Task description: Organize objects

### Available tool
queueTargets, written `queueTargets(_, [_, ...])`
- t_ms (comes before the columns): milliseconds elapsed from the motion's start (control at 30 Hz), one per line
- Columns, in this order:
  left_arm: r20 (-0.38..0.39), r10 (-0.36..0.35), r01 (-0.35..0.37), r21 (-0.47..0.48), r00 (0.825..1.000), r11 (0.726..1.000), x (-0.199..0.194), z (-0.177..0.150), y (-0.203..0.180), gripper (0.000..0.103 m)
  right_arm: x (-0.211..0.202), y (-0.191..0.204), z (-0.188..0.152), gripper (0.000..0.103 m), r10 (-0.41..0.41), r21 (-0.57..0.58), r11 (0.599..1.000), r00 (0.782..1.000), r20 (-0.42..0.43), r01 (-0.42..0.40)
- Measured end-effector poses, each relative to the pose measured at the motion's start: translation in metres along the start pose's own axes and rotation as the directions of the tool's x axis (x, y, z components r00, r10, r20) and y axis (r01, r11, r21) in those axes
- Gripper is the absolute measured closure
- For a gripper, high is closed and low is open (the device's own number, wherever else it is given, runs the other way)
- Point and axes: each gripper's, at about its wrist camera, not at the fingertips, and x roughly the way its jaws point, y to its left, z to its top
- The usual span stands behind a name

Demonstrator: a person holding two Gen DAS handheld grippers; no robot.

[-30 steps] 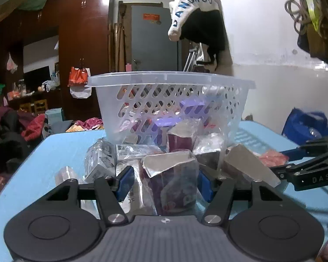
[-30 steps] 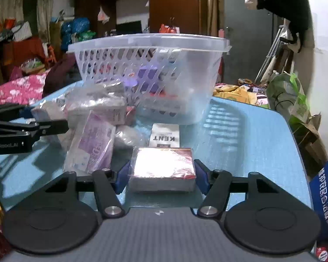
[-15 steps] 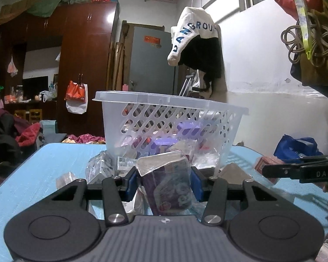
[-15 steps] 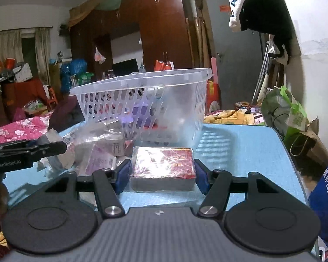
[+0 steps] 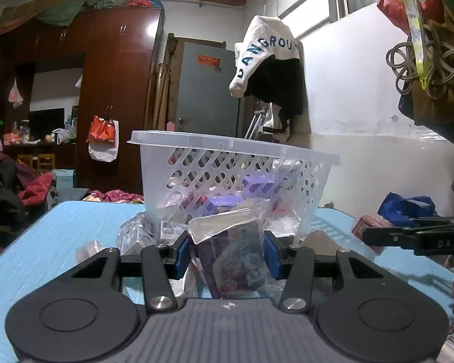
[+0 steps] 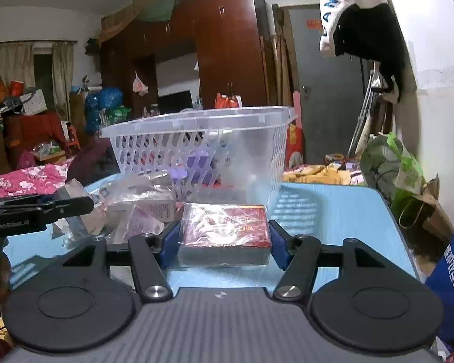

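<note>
Our left gripper [image 5: 227,255] pinches a purple plastic-wrapped packet [image 5: 231,260], its jaws having just closed, before the clear slotted plastic basket [image 5: 227,163]. Our right gripper [image 6: 224,243] clamps a red cellophane-wrapped box [image 6: 224,231] above the blue table [image 6: 333,211].

- "ANGROU" in blue letters, showing on white hanging garment [image 5: 264,57].
- "DAS" showing on right gripper [image 5: 414,239] side.
- "GenRobot.AI", faint, showing on left gripper [image 6: 39,211] side.
</note>
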Motion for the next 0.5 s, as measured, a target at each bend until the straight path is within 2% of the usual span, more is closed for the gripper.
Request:
queueTargets(67, [0.016, -0.001, 0.001, -0.003, 1.0, 1.0, -0.003, 0.001, 0.001, 0.05, -0.002, -0.001, 0.0, 0.039, -0.001, 0.005, 1.0, 1.0, 0.017, 0.001])
queueTargets(133, [0.003, 0.029, -0.029, 0.011, 1.0, 1.0, -0.005, 0.008, -0.001, 0.05, -0.005, -0.003, 0.003, 0.039, 0.003, 0.029, 1.0, 0.999, 0.042, -0.004])
queueTargets(167, [0.011, 0.007, -0.007, -0.003, 1.0, 1.0, -0.008, 0.017, 0.002, 0.05, -0.006, -0.003, 0.009, 0.039, 0.018, 0.049, 0.999, 0.999, 0.038, -0.02])
queueTargets(233, [0.045, -0.033, 0.034, -0.019, 0.998, 0.999, -0.015, 0.046, 0.007, 0.05, -0.013, -0.001, 0.031, 0.039, 0.057, 0.046, 0.997, 0.996, 0.07, -0.06])
queueTargets(267, [0.072, -0.044, 0.045, -0.006, 0.996, 0.999, -0.017, 0.067, 0.007, 0.05, -0.017, 0.003, 0.049, 0.039, 0.049, 0.026, 0.998, 0.993, 0.104, -0.052])
queueTargets(333, [0.11, -0.045, 0.04, 0.041, 0.993, 0.998, -0.009, 0.108, 0.005, 0.05, -0.014, 0.009, 0.091, 0.039, 0.046, -0.02, 0.999, 0.988, 0.15, -0.044])
queueTargets(367, [0.111, -0.037, 0.03, 0.064, 0.993, 0.998, 0.003, 0.13, 0.005, 0.05, -0.006, 0.012, 0.11, 0.039, 0.051, -0.035, 0.998, 0.988, 0.147, -0.046])
queueTargets(433, [0.071, -0.016, 0.012, 0.067, 0.997, 0.998, 0.036, 0.164, 0.008, 0.05, 0.024, 0.017, 0.146, 0.039, 0.023, -0.088, 0.996, 0.993, 0.114, -0.012])
queueTargets(500, [-0.05, -0.025, 0.025, 0.009, 0.998, 1.0, 0.083, 0.185, 0.019, 0.05, 0.06, 0.015, 0.167, 0.039, -0.03, -0.113, 0.993, 0.999, 0.039, 0.034])
